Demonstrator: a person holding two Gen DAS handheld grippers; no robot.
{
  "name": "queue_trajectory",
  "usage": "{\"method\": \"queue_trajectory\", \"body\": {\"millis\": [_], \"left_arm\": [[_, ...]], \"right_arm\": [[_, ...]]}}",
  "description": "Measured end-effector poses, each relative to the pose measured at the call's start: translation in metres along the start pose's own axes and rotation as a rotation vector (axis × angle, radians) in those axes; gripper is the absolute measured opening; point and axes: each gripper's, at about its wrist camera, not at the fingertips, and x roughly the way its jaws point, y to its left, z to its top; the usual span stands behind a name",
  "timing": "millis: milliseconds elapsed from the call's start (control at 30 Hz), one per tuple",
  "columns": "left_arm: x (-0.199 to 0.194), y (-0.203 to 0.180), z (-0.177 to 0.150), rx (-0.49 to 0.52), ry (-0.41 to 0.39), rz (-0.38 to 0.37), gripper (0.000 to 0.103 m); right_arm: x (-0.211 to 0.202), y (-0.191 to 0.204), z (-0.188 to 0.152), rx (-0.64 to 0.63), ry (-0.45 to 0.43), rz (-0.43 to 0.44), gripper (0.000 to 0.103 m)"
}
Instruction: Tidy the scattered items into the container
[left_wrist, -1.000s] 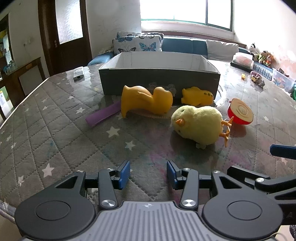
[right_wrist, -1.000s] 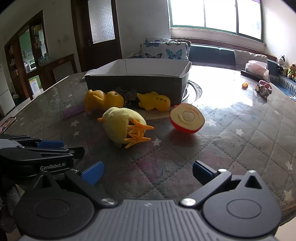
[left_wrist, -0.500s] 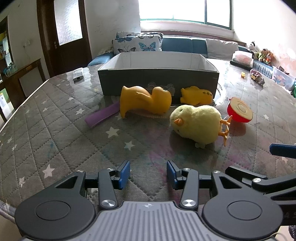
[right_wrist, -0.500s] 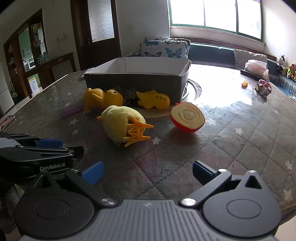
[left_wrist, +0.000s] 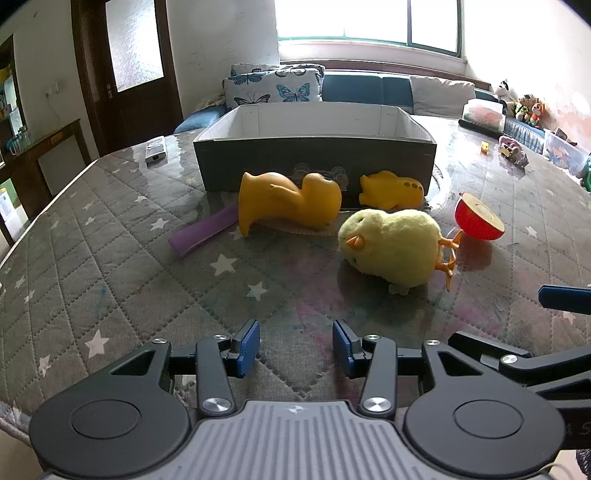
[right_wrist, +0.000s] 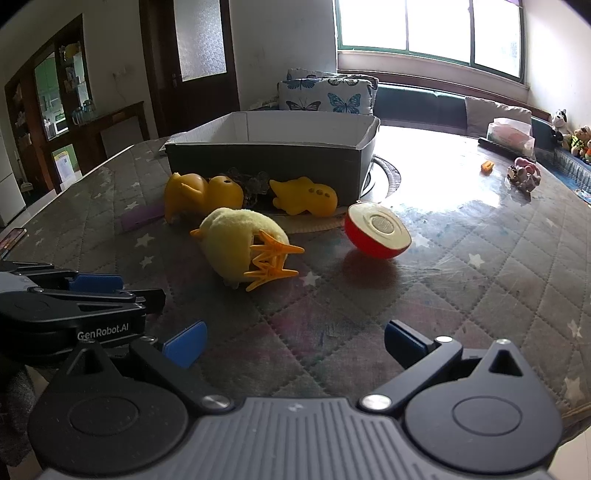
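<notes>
A dark box (left_wrist: 314, 155) with a white inside stands at the table's far side; it also shows in the right wrist view (right_wrist: 269, 155). In front of it lie a yellow rubber duck (left_wrist: 288, 203), a small yellow fish toy (left_wrist: 391, 189), a plush chick (left_wrist: 391, 247), a red apple half (left_wrist: 478, 221) and a purple strip (left_wrist: 203, 234). In the right wrist view the chick (right_wrist: 236, 247) and apple half (right_wrist: 376, 236) lie ahead. My left gripper (left_wrist: 295, 347) is open and empty, short of the toys. My right gripper (right_wrist: 295, 343) is wide open and empty.
A remote (left_wrist: 155, 149) lies at the far left of the quilted table (left_wrist: 110, 258). Small toys (right_wrist: 522, 177) and a tissue pack (right_wrist: 511, 134) sit at the far right. A phone (right_wrist: 13, 236) lies at the left edge. A sofa with butterfly cushions (left_wrist: 273, 88) is behind.
Both grippers have crept slightly forward toward the toys. The jaws have not changed and no toy has moved.
</notes>
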Motion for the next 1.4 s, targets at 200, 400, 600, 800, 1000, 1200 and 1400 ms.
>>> {"method": "queue_trajectory", "body": {"millis": [200,400,600,800,1000,1200,1400], "left_arm": [[0.0007,-0.0007,0.0004,0.005,0.000,0.003,0.046],[0.0007,-0.0014,0.0009,0.009,0.000,0.005,0.046],[0.0012,-0.0015,0.0018,0.013,0.001,0.006,0.046],[0.0021,-0.0022,0.0019,0.013,0.002,0.006,0.046],[0.0023,-0.0028,0.0027,0.016,0.003,0.007,0.046],[0.0025,-0.0027,0.0036,0.018,0.004,0.008,0.046],[0.0038,-0.0024,0.0053,0.019,0.007,0.007,0.046]], "right_arm": [[0.0008,-0.0005,0.0001,0.001,0.002,0.000,0.103],[0.0016,-0.0008,0.0009,0.001,0.005,-0.001,0.103],[0.0024,-0.0011,0.0015,0.002,0.006,-0.003,0.103],[0.0028,-0.0009,0.0021,0.001,0.010,-0.007,0.103],[0.0035,-0.0010,0.0028,0.002,0.012,-0.009,0.103],[0.0034,-0.0008,0.0033,0.000,0.010,-0.012,0.103],[0.0043,-0.0011,0.0046,0.000,0.012,-0.011,0.103]]}}
